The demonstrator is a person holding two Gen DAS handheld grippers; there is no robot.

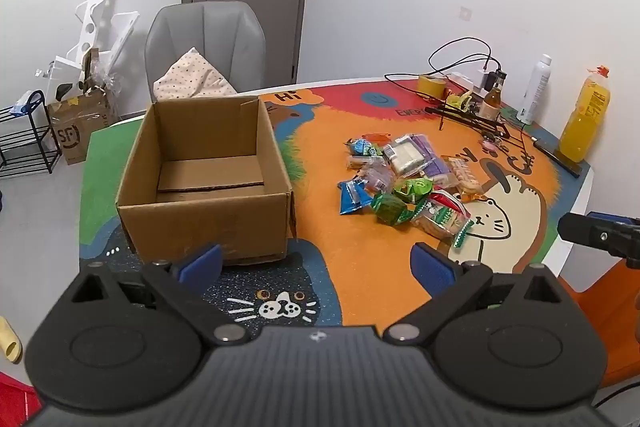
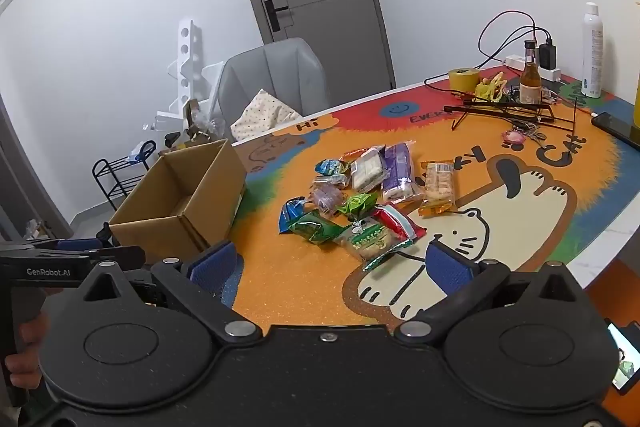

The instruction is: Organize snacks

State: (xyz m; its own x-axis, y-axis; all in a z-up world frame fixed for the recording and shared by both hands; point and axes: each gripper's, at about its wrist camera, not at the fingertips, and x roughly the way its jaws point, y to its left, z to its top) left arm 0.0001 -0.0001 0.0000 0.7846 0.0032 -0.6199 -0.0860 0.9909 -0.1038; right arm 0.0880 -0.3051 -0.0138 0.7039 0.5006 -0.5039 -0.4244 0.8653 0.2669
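Note:
An open cardboard box [image 1: 204, 179] [image 2: 176, 203] stands empty on the left of the colourful cat mat [image 1: 360, 267] [image 2: 288, 287]. To its right lies a pile of wrapped snacks [image 1: 408, 183] [image 2: 368, 199]: green, blue, purple, white and orange packets. My left gripper [image 1: 316, 263] hovers open near the mat's front edge, between box and pile, holding nothing. My right gripper [image 2: 332, 263] is open too, just in front of the nearest green and red packets [image 2: 376, 239], not touching them. The right gripper's body shows at the right edge of the left wrist view [image 1: 600, 235].
At the table's back right stand a tape roll [image 2: 463, 79], a small brown bottle [image 2: 530, 79], a white spray can [image 2: 592, 51], a yellow bottle [image 1: 584, 123], cables and a black wire stand [image 2: 508, 109]. A phone [image 2: 616, 127] lies nearby. A grey chair [image 1: 204, 47] sits behind the box.

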